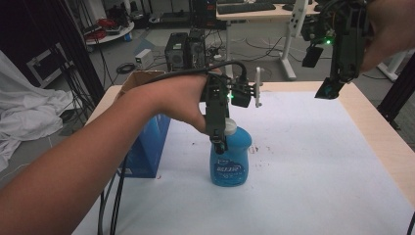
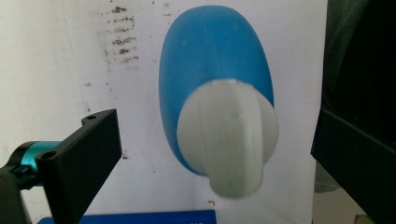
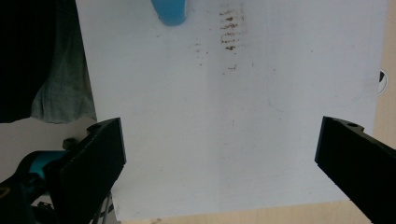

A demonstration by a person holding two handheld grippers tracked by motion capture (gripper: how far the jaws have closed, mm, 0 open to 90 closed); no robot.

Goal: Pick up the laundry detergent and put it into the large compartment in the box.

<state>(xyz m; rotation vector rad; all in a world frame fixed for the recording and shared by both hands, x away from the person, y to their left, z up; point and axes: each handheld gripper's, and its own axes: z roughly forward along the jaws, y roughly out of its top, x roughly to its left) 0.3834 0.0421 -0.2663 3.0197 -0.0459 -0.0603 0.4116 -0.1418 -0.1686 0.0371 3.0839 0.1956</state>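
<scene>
A blue bottle (image 1: 229,164) with a white cap (image 1: 230,128) stands upright on the white sheet (image 1: 303,161), near its middle. My left gripper (image 1: 219,143) points straight down over the cap, held from the left by a hand. In the left gripper view the cap (image 2: 229,140) and the blue body (image 2: 210,56) lie between the jaws, which stand wide apart; the left gripper (image 2: 217,144) is open and clear of the cap. My right gripper (image 1: 329,89) hangs high at the far right, open. Below the right gripper (image 3: 219,144) lies bare sheet, with the bottle's edge (image 3: 170,11) at the top.
A blue box (image 1: 147,147) stands left of the bottle, with a cardboard box (image 1: 142,77) behind it. Brown smudges (image 1: 254,149) mark the sheet right of the bottle. The wooden table edge (image 1: 377,132) runs along the right. Cables hang at the lower left.
</scene>
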